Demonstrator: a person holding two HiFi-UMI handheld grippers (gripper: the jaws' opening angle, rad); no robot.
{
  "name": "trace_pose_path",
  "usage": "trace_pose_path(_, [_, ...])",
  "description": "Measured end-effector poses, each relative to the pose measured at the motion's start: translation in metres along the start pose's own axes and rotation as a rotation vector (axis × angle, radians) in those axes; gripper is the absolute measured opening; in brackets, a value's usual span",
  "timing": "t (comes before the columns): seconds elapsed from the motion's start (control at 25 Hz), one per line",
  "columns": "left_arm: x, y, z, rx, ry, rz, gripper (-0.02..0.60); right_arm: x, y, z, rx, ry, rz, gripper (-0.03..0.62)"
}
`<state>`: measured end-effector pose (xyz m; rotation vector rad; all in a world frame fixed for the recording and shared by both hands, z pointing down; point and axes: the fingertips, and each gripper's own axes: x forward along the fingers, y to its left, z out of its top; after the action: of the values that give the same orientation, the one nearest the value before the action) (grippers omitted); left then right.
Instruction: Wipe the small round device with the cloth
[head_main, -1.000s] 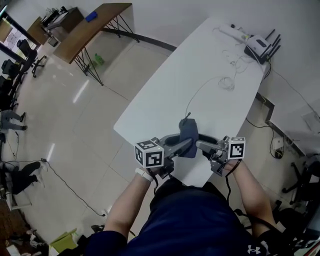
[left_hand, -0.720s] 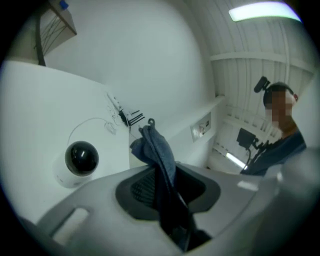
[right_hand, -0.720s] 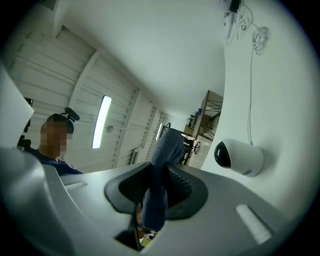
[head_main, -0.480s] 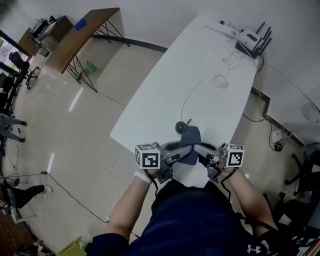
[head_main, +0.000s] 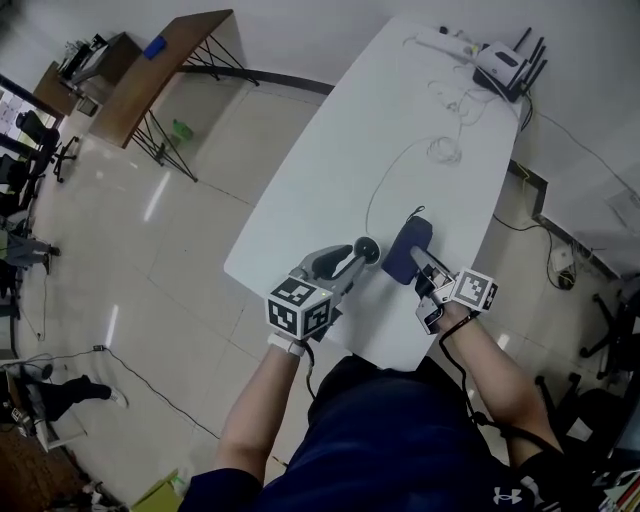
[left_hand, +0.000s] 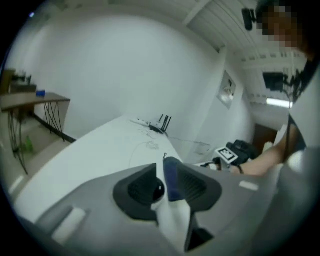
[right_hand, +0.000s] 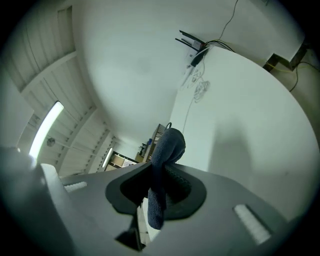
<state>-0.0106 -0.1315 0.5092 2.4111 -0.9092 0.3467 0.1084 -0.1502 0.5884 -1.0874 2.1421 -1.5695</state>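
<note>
The left gripper (head_main: 352, 262) sits low and a little left of centre in the head view. Its jaws stand apart and have just been opening. The small round device (head_main: 368, 248) is right at their tips. In the left gripper view the device is a dark round shape against the left-hand pad, with bare tabletop in the gap to the other pad. The view is too soft there to say whether that pad actually touches it, but nothing is clamped. Just to the right in the head view, the right gripper (head_main: 422, 265) has its jaws pinched on the dark blue cloth (head_main: 405, 250). They have just been closing with the cloth between them. In the right gripper view the cloth bunches up past the pads and a tail of it hangs down behind them. Cloth and device lie near each other with a small strip of table between them, both close to the near end of the white table (head_main: 400, 130). A thin cable (head_main: 375, 195) runs from the device up the tabletop to a loose coil. Beyond it, at the far end in the upper right of the frame, sits a white router (head_main: 503, 68) with dark antennas. A wooden desk (head_main: 160, 65) stands on the shiny floor at the upper left.
</note>
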Motion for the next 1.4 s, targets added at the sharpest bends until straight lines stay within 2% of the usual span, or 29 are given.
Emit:
trace_pose_path(0.08, [0.01,0.008,-0.005,0.092,0.059,0.059,0.097,0.008,-0.009,-0.012,-0.015,0.017,-0.075,0.066])
trace_pose_path(0.16, [0.021,0.012,-0.012,0.152,0.1,0.079,0.094,0.013,-0.018,-0.026,-0.022,0.037,-0.156,0.066])
trace_pose_path(0.28, [0.036,0.017,-0.023,0.183,0.144,0.08,0.092,0.012,-0.029,-0.048,0.001,0.057,-0.267,0.066])
trace_pose_path(0.4, [0.042,0.022,-0.032,0.2,0.18,0.089,0.086,0.009,-0.034,-0.068,0.07,0.052,-0.312,0.066])
trace_pose_path(0.48, [0.043,0.024,-0.036,0.207,0.199,0.095,0.083,0.013,-0.037,-0.078,0.116,0.047,-0.315,0.066])
trace_pose_path(0.8, [0.038,0.019,-0.044,0.21,0.257,0.062,0.074,0.022,-0.043,-0.089,0.163,0.006,-0.313,0.066])
trace_pose_path(1.04, [0.044,0.031,-0.05,0.202,0.234,0.063,0.071,0.024,-0.026,-0.072,0.17,-0.035,-0.276,0.066])
trace_pose_path(1.2, [0.045,0.033,-0.051,0.194,0.229,0.062,0.071,0.024,-0.002,-0.052,0.109,-0.064,-0.239,0.066])
trace_pose_path(1.4, [0.045,0.035,-0.05,0.189,0.227,0.063,0.071,0.03,0.036,-0.038,-0.075,-0.047,-0.2,0.066])
